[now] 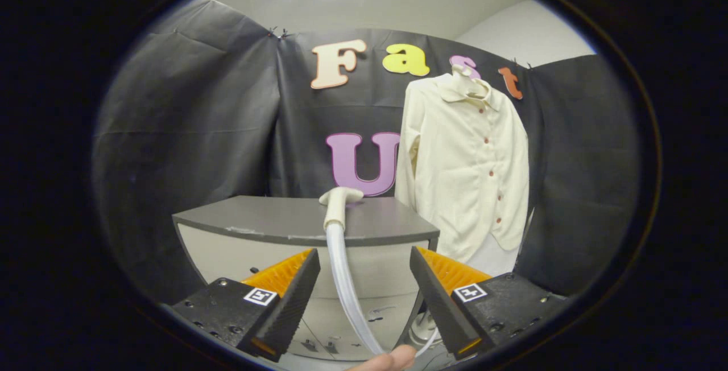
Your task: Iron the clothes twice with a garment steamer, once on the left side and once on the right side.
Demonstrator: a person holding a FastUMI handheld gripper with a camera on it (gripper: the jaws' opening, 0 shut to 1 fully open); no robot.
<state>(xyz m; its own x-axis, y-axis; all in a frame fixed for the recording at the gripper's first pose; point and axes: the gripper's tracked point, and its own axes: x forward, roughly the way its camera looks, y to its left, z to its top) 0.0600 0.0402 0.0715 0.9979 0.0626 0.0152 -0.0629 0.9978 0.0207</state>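
Observation:
A cream button-up shirt (469,172) hangs on a hanger against the booth wall, beyond and to the right of my fingers. The garment steamer head (339,197), pale with a flat nozzle, lies on the grey cabinet top (273,220) straight ahead. Its translucent hose (344,280) drops from the head over the cabinet's front edge and runs down between my fingers. My gripper (365,297) is open, well short of the steamer head, with only the hose passing through the gap and touching neither finger.
The grey cabinet has a pale front with drawers (369,285) below the top. A fingertip of a person's hand (389,359) shows beneath the hose. A white base (424,325) stands on the floor under the shirt.

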